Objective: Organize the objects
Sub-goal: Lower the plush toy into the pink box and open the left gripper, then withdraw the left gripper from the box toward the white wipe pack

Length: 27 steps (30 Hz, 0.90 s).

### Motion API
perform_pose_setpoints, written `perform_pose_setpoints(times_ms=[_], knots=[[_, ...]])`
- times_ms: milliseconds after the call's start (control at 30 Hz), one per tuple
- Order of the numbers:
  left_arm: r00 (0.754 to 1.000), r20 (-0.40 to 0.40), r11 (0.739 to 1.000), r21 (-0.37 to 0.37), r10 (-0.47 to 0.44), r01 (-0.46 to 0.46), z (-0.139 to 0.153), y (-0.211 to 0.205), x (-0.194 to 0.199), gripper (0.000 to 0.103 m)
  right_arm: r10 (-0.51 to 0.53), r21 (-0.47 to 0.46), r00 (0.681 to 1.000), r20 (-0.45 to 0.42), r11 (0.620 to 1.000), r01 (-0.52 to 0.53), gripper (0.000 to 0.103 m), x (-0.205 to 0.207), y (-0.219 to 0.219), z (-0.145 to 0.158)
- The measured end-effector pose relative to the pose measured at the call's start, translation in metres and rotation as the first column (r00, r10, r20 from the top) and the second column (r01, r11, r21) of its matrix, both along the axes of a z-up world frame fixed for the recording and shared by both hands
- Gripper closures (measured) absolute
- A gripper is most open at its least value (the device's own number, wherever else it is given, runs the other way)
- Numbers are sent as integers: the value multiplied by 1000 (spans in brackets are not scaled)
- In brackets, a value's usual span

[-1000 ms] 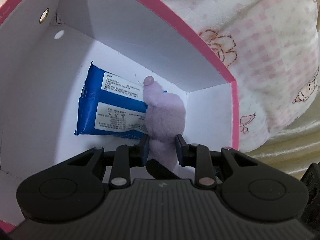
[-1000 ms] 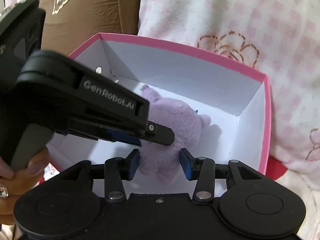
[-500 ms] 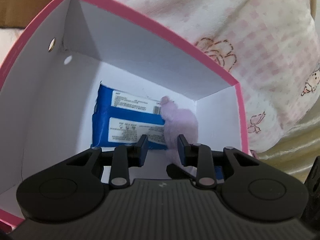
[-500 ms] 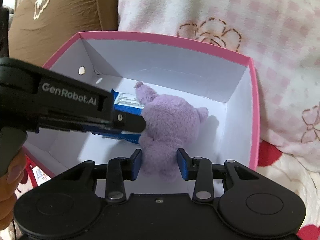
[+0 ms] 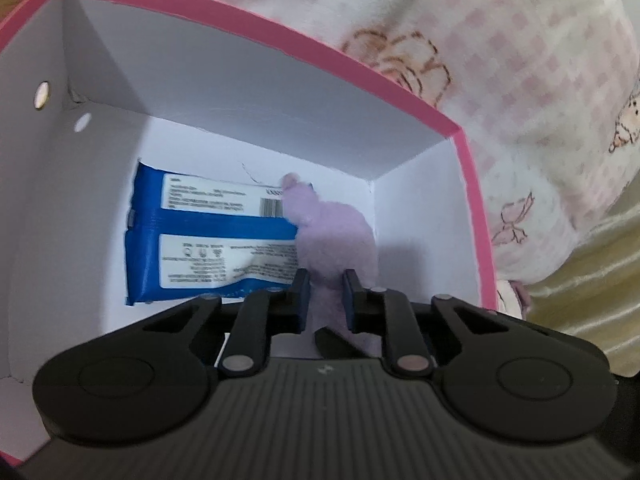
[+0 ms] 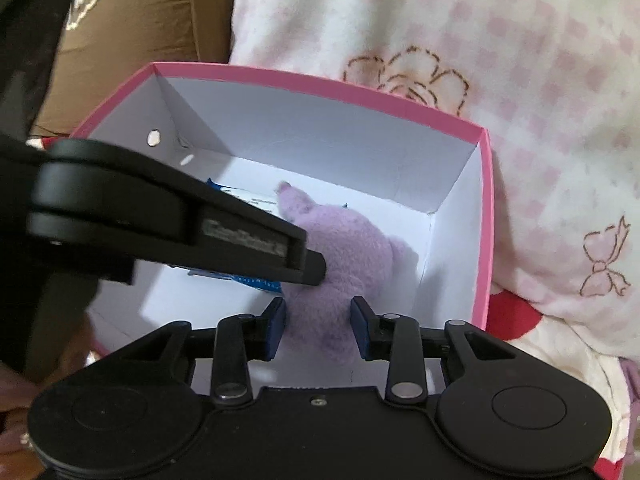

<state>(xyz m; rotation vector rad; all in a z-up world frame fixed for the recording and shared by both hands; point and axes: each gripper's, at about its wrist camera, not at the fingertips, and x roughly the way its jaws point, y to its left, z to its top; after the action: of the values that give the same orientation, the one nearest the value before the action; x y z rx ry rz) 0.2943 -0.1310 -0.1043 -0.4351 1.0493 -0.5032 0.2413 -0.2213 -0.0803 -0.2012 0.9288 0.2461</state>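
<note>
Purple plush toy (image 6: 340,268) already lies inside the pink-rimmed white cardboard box (image 6: 320,82), partly over a glossy blue wet-wipe packet (image 5: 208,240) flat on the floor, so packing seems well along. The right gripper (image 6: 318,328) is closing on the soft, fuzzy toy. The left gripper (image 5: 325,300) looks pinched narrow on the toy's near edge; letting go remains.

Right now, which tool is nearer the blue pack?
Left. The left tool hangs over the pack; the right tool, jaws closing around the toy, sits off beside it.
</note>
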Motion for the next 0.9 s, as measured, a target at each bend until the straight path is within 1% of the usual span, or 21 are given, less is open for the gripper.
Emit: perform_pose_setpoints(times_ms=[33,100,133,167,233,333,400,467,500,533,600,700,733,800,833,900], knots=[[1000,-9,1000,-3,-12,11,-2,-2,0,87,13,20,1000,-2,1000,-13,64,-1,-2,1],[999,-38,999,-33,-25,24,-6,-5,1,89,29,62,999,-22,998,-27,64,-4,-6,2],[998,-50,999,-43,-30,28,-8,-6,1,89,24,75,1000,-18,997,-23,64,-6,-10,3],[998,-56,999,-43,-32,30,-10,-8,0,89,28,77,1000,-15,997,-27,64,-6,-5,4],[998,-56,999,-21,-31,30,-12,-10,-2,89,23,65,1000,-3,998,-22,64,-8,-7,4],[998,-47,1000,2,-28,28,-12,-13,-3,89,25,88,1000,0,996,-25,64,-12,-11,5],[999,-42,999,35,-24,26,-8,-14,-4,89,31,94,1000,3,995,-31,64,-13,-12,5],[1000,-25,998,65,-20,21,-3,-14,-6,84,32,99,999,13,995,-33,64,-15,-14,6],[1000,-14,997,78,-21,22,0,-13,-8,76,32,106,999,14,994,-34,64,-16,-15,7],[1000,2,997,78,-27,27,4,-11,-11,66,29,115,999,16,993,-30,63,-18,-16,8],[999,23,997,74,-30,28,11,-4,-18,59,20,139,1000,24,990,-23,59,-22,-19,11],[998,33,995,93,-46,42,20,3,-25,59,7,164,999,41,986,-13,57,-31,-23,18],[998,30,994,104,-49,46,23,6,-27,58,3,168,999,46,986,-10,57,-25,-14,16],[998,28,992,112,-59,56,30,12,-32,58,-9,178,999,54,984,-1,56,-28,-14,20],[998,31,992,114,-62,58,34,18,-35,58,-16,185,998,57,983,5,54,-30,-16,24],[996,51,989,132,-73,65,44,24,-37,58,-17,205,998,55,979,5,53,-37,-21,32]])
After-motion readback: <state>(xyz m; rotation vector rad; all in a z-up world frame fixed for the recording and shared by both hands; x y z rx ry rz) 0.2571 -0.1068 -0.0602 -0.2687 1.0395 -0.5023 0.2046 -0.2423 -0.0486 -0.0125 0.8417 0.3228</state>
